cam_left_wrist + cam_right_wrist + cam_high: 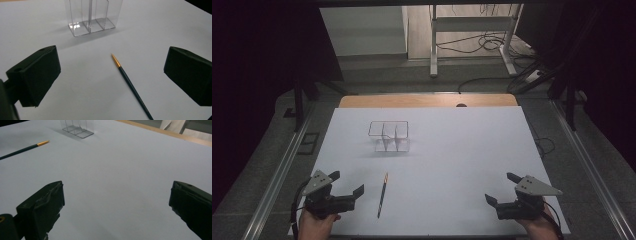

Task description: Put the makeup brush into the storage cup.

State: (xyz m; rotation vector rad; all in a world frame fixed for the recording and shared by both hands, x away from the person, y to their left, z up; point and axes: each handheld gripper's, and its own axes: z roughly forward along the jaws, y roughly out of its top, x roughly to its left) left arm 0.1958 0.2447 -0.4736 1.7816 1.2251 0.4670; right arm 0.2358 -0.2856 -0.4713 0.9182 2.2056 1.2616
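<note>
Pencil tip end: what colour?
Gold, on a dark green pencil shaft; clearest in the left gripper view.

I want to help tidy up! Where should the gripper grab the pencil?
Probably around the middle of the dark shaft, coming down from above. The pencil lies flat and thin on the table, so the jaws should close across its width. The left gripper is open and nearest.

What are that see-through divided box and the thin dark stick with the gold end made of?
The clear divided box looks like glossy acrylic or similar plastic: transparent walls, bright glints. The thin dark-green stick seems lacquered wood or plastic, its gold end apparently metal; probably a brush or pencil.
</note>
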